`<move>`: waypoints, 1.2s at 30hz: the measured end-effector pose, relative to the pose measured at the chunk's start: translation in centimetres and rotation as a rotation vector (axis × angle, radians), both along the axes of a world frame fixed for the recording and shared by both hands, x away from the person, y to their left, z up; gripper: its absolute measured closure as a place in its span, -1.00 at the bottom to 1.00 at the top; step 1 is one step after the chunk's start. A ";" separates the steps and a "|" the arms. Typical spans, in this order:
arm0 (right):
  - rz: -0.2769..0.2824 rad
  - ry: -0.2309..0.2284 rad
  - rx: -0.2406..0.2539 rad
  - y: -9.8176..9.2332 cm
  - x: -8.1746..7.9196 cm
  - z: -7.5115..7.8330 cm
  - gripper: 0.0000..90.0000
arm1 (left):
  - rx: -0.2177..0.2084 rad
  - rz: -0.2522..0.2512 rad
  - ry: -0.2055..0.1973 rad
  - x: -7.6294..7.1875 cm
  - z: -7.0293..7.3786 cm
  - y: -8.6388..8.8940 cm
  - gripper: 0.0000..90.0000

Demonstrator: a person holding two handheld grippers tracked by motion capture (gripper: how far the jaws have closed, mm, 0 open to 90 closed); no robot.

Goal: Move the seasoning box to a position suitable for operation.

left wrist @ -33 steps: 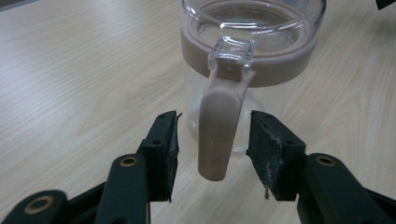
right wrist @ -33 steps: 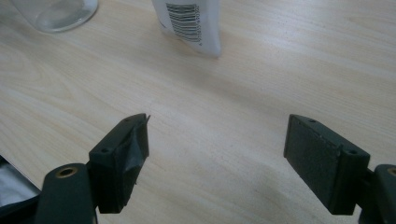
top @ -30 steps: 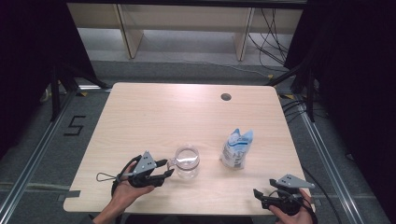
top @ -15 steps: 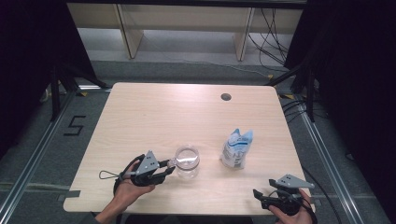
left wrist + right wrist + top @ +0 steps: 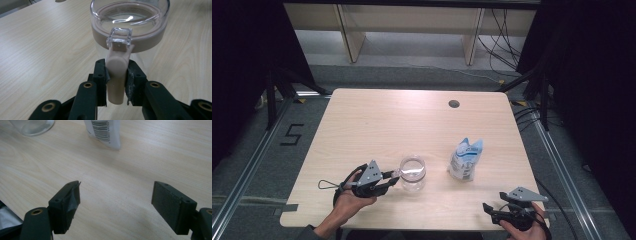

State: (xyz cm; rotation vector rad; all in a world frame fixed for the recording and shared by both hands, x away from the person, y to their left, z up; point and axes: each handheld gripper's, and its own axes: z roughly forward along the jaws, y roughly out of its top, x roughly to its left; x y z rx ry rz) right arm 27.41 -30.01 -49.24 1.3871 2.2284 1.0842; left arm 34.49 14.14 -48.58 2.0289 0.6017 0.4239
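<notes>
Left gripper (image 5: 117,82) jaws just closed, clamping smooth beige plastic latch tab (image 5: 116,75) of round clear jar (image 5: 412,173) at near-left of pale wood-grain table (image 5: 377,120). Right gripper (image 5: 116,202) gapes wide, empty. Crinkly white-blue pouch (image 5: 466,159) farther right.

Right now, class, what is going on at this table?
A person works with a claw in each hand. The left claw has just been closing and now pinches the beige latch tab of a clear lidded jar near the table's front edge. The right claw hangs open over bare wood at the front right corner, holding nothing. A small white and blue pouch stands to the right of the jar, untouched.
</notes>
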 end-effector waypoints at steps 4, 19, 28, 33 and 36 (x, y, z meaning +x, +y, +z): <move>-0.003 0.006 0.003 0.0 0.0 0.0 -0.46 | 0.002 -0.002 -0.002 0.1 0.0 -0.1 0.61; 0.002 -0.006 -0.005 0.0 0.0 0.0 -0.46 | 0.013 -0.088 -0.014 0.4 0.2 -1.3 0.61; 0.005 -0.010 -0.007 0.0 0.1 0.0 -0.46 | 0.003 -0.117 0.000 0.3 0.2 -1.2 0.61; 0.004 -0.009 -0.006 0.0 0.1 0.0 -0.46 | -0.013 -0.136 0.014 0.2 0.1 -1.2 0.61; 0.006 -0.010 -0.007 0.0 0.1 0.0 -0.46 | -0.007 -0.156 0.008 0.3 0.1 -1.2 0.61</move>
